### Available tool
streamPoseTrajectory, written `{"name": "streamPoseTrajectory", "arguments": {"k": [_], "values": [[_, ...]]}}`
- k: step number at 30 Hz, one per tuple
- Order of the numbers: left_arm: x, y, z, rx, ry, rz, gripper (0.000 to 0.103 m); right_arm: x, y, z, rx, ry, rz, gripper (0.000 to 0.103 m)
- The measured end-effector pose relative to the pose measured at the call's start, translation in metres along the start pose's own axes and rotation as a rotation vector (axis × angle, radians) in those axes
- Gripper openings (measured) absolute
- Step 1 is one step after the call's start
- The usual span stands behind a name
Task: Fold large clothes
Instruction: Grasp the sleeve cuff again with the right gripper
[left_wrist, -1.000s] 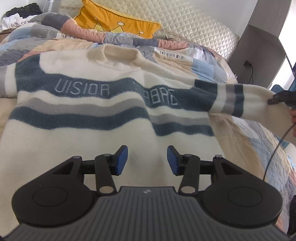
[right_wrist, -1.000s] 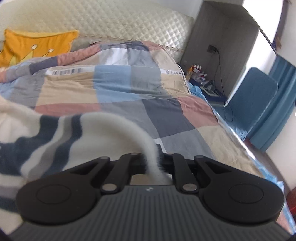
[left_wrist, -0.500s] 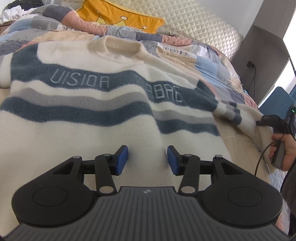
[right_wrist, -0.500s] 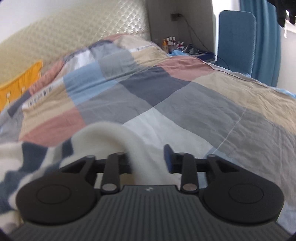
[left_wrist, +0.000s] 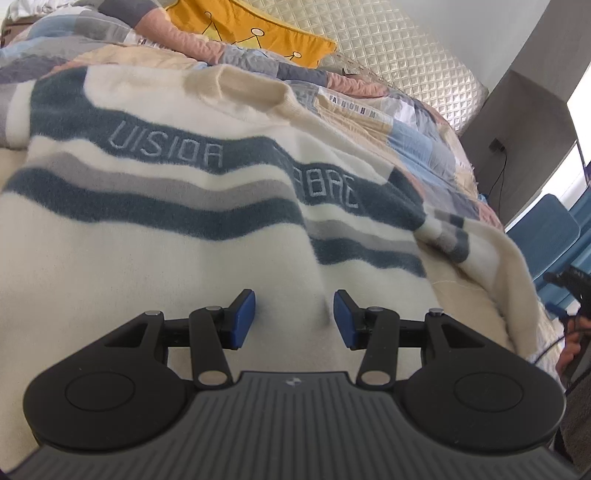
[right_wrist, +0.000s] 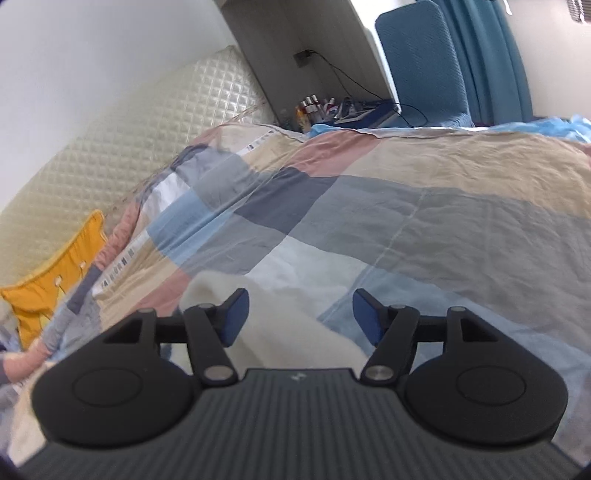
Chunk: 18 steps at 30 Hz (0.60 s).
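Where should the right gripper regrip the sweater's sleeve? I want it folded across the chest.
Likely the cream cuff end, coming from the bed's outer edge: it lies loose on the quilt between the opening jaws of the right gripper.

Flat patchwork quilt (right_wrist: 424, 221) lies open beyond the sweater's sleeve (right_wrist: 295, 325), hemmed in by the quilted headboard (right_wrist: 129, 147), yellow cushion (left_wrist: 258, 33) and blue chair (right_wrist: 421, 62).

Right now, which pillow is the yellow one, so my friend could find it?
Look at the bed's quilted cream headboard. Leaning against it, above the checked quilt, is the yellow pillow. It's the only bright yellow thing, with little crown drawings on it.
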<state>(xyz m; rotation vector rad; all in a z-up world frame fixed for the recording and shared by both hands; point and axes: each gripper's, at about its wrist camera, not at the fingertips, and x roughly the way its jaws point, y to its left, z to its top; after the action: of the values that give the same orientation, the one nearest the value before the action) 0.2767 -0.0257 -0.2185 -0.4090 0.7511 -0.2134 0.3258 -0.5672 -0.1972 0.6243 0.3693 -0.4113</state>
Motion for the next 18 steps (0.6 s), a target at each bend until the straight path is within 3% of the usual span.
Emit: {"name": "streamPoseTrajectory", "arguments": {"k": [7, 12, 18], "values": [[-0.014, 0.002, -0.009, -0.026, 0.007, -0.008, 0.053, -0.015, -0.02, -0.011, -0.017, 0.073, -0.058, 0.065], [-0.016, 0.002, -0.01, -0.036, -0.004, 0.001, 0.053, -0.034, -0.036, -0.018, 0.121, 0.11, -0.054, 0.065], [-0.018, 0.005, -0.01, -0.052, 0.001, -0.006, 0.053, -0.036, -0.022, -0.025, 0.035, 0.155, -0.078, 0.065]]}}
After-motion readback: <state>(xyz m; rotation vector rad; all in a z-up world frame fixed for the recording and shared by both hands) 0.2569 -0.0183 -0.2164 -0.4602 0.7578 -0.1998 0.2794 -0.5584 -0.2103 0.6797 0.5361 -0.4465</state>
